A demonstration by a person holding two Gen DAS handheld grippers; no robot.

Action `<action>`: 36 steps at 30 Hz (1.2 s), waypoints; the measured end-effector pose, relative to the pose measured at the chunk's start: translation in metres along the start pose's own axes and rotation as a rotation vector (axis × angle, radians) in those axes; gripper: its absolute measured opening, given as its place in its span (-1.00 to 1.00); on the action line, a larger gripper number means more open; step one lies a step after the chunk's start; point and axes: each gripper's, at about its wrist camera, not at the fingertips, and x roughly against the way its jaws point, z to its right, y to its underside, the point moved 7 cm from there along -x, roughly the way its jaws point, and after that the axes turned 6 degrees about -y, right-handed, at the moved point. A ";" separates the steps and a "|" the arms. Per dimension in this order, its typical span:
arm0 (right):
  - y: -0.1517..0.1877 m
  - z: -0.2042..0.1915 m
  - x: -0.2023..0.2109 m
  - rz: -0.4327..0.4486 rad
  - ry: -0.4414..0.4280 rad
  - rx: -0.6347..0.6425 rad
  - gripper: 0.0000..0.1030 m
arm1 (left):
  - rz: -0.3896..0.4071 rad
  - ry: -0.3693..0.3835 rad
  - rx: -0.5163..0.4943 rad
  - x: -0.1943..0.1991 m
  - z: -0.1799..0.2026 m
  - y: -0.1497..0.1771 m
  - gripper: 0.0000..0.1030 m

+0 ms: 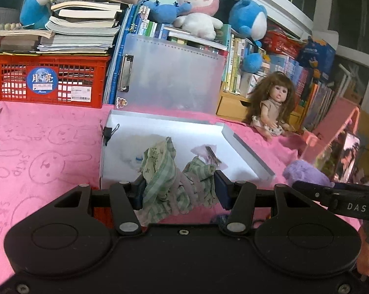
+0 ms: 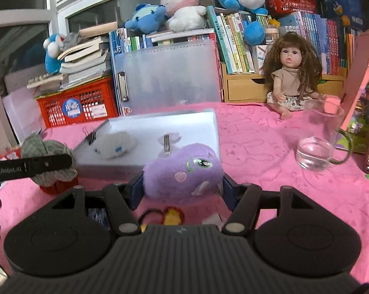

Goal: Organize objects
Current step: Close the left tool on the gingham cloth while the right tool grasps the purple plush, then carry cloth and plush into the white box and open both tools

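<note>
My left gripper (image 1: 179, 189) is shut on a bundle of green checked cloth (image 1: 164, 176), held above the near edge of an open white box (image 1: 115, 122) on the pink cloth. In the right wrist view my right gripper (image 2: 182, 188) is shut on a purple plush toy (image 2: 184, 174), just in front of the same white box (image 2: 206, 120). Inside the box lie a small white plush (image 2: 115, 144), a black binder clip (image 2: 92, 136) and a metal clip (image 2: 166, 144). The green cloth (image 2: 49, 152) and the left gripper's finger (image 2: 30, 166) show at the left of the right wrist view.
A doll (image 2: 292, 76) sits at the back right. A glass mug (image 2: 319, 134) stands right of the box. A red crate (image 1: 52, 78) with stacked books, a clear folder (image 1: 172, 73), shelved books and plush toys (image 1: 199, 7) line the back. A hair tie (image 2: 169, 216) lies under my right gripper.
</note>
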 end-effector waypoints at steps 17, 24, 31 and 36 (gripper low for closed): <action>-0.029 0.011 -0.086 -0.156 -0.128 -0.089 0.28 | -0.160 0.006 0.080 -0.088 -0.012 -0.024 0.01; -0.028 0.008 -0.124 -0.259 -0.135 -0.079 0.28 | -0.218 -0.025 0.124 -0.120 -0.021 -0.022 0.01; -0.025 0.004 -0.147 -0.289 -0.112 -0.048 0.28 | -0.231 -0.069 0.116 -0.145 -0.024 -0.024 0.01; -0.033 0.006 -0.158 -0.281 -0.106 -0.064 0.28 | -0.224 -0.084 0.108 -0.157 -0.023 -0.030 0.01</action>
